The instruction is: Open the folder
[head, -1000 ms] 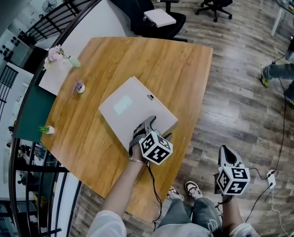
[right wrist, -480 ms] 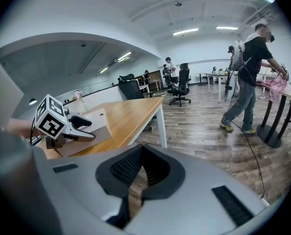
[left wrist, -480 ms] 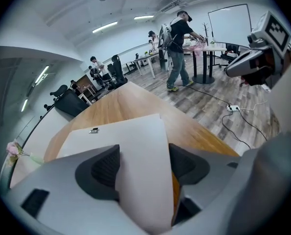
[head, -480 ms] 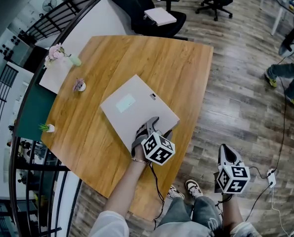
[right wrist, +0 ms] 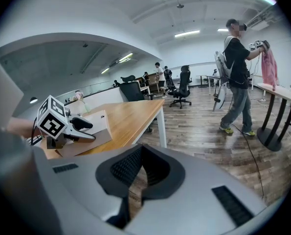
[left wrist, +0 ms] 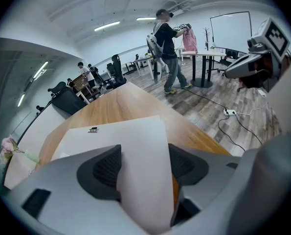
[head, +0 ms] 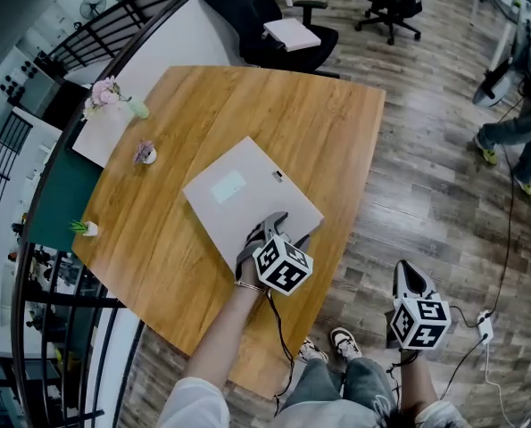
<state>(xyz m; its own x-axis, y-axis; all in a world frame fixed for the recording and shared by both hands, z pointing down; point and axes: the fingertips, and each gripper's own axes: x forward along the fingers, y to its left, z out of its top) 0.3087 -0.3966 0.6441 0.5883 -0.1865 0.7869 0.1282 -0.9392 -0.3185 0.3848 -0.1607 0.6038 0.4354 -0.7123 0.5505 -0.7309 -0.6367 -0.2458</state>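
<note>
The folder lies flat and closed on the wooden table, near the edge closest to the person. It sits cornerwise, its long axis running from upper left to lower right in the head view. A small clasp sits midway along its upper-right edge, and a pale label is near the middle. The left gripper points down at the near short edge, and its jaws have just been closing. In the left gripper view the cover passes between the pads, with table colour showing beside the right pad, so they do not yet clamp it. The right gripper hangs over the floor, well apart, its pads together on nothing. A small white pot holds purplish flowers, another pot holds a green sprig, and a vase holds pink blooms.
</note>
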